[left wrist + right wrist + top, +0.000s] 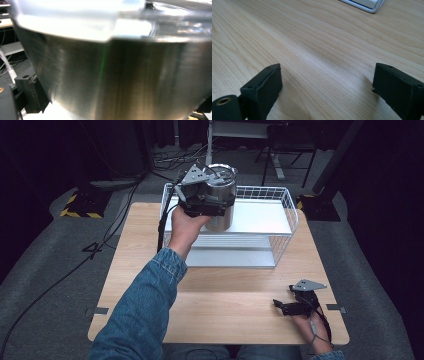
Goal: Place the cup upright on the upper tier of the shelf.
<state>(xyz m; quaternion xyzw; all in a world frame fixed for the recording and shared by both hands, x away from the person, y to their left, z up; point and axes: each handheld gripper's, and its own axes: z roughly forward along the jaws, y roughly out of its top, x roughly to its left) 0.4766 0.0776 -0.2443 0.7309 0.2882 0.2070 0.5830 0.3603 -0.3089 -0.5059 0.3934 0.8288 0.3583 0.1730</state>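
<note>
Steel tumbler (221,197): upper centre of the high view, upright, clear lid on, at the left end of the rack's top shelf; whether its base already rests on the shelf I cannot tell.
Right gripper (286,306): lower right of the high view, low over the wooden table (235,315); jaws spread wide, holding nothing.
Left gripper (204,200): upper centre, clamped on the tumbler's side; in the left gripper view the steel wall (120,80) is pressed up close, one jaw at its lower left.
White wire rack (287,207): centre of the frame, beyond the hands, shelves bare apart from the tumbler.
Step in hand: probably placing the tumbler on the top shelf.
Next move: lower it level until the base sits flat, then part the jaws and back away without tipping it.
</note>
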